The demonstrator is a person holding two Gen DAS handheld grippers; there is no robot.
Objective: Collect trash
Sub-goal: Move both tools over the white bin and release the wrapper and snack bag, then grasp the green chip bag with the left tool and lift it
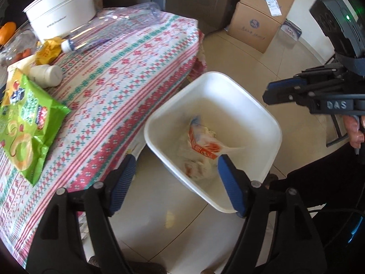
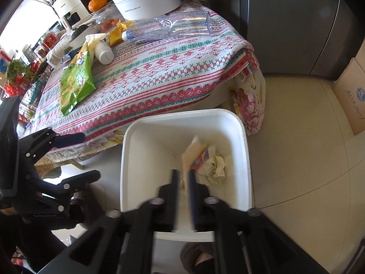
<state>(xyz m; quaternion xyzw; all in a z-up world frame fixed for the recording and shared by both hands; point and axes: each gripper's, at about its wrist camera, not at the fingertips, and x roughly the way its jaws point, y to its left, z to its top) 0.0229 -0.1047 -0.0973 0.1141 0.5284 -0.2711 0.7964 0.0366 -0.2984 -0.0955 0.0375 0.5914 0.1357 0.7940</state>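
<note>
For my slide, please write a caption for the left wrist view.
Open left gripper above white bin holding wrappers, beside patterned table.

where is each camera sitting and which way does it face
Left wrist: on the left claw, aimed steeply down at the white bin by the table; its open blue pads frame the bin, the right claw enters at the right edge.
Right wrist: on the right claw, looking down into the bin; narrow gap between blurred fingers, left claw at left.
Shared: bin, orange wrapper, green snack bag, clear bottle, white pot.
</note>
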